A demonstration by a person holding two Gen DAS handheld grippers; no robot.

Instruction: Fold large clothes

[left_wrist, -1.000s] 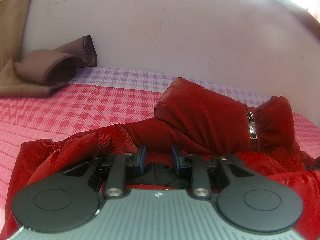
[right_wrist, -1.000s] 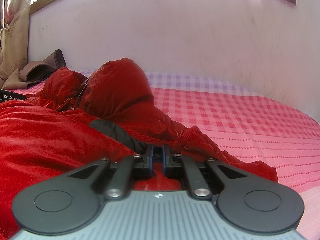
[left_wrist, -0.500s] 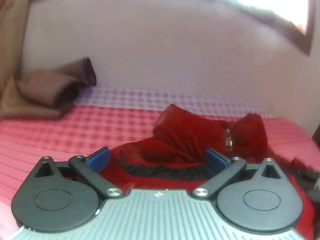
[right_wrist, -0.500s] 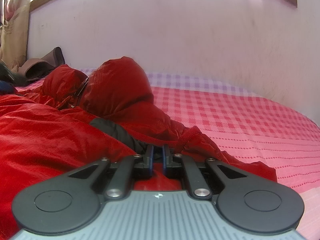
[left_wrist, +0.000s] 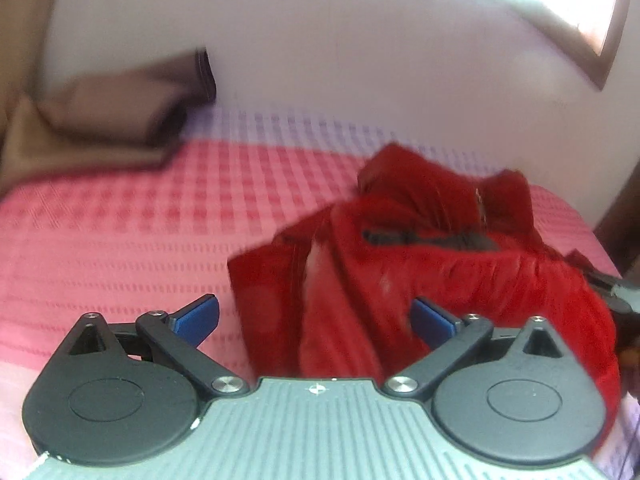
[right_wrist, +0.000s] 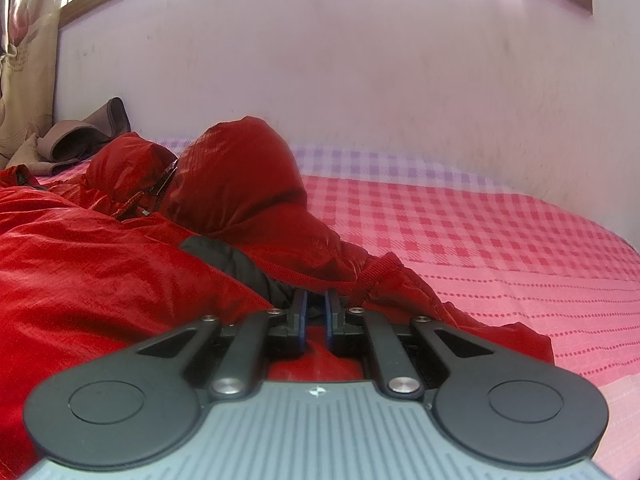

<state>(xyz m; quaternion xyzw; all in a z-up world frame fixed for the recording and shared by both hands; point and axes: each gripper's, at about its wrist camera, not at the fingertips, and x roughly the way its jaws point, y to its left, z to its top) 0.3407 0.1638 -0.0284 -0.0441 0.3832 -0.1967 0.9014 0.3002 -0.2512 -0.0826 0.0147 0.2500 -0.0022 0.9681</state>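
Observation:
A red hooded jacket (left_wrist: 440, 248) lies crumpled on the pink checked bedspread (left_wrist: 120, 240), its hood toward the wall. My left gripper (left_wrist: 316, 312) is held above and short of it, jaws wide and closing slightly. The jacket's near edge shows between the blue pads (left_wrist: 200, 314), which do not touch it. In the right wrist view the jacket (right_wrist: 100, 280) fills the left side, with the hood (right_wrist: 240, 172) standing up behind. My right gripper (right_wrist: 316, 312) is shut on the jacket's red fabric beside its black lining.
A folded brown cloth (left_wrist: 112, 112) lies at the back left against the pale wall (left_wrist: 360, 60), also seen as the brown cloth (right_wrist: 80, 140). A curtain (right_wrist: 24, 60) hangs at far left. Bare bedspread (right_wrist: 500, 240) stretches to the right of the jacket.
My left gripper opened, let go of the jacket and drew back and up, so the jacket now sits farther away and to the right. The right gripper kept its grip and stayed still.

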